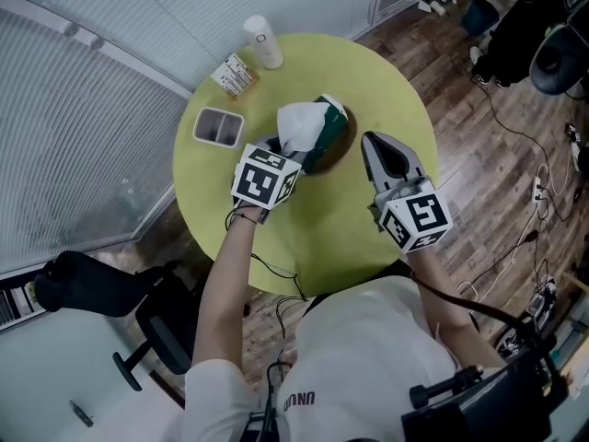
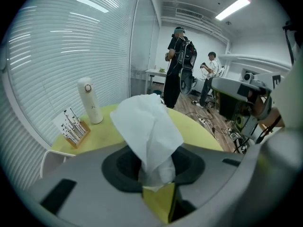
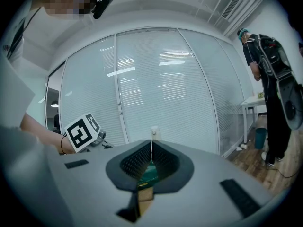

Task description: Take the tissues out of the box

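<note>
White tissue (image 1: 299,122) was noted clamped in the left tool (image 1: 279,147), drawn up above the dark green tissue box (image 1: 333,141) at mid-desk. The right tool (image 1: 370,140) was held just beside the box, clenched on nothing. The pull-out step was judged under way; a further lift is called for, with the light box perhaps steadied. The round yellow-green desk (image 1: 391,90) also carried a white bottle (image 1: 263,41), a card stand (image 1: 236,75) and a white tray (image 1: 218,126). Blind-covered glazing and a cable-strewn wood floor (image 1: 515,164) were recorded.
</note>
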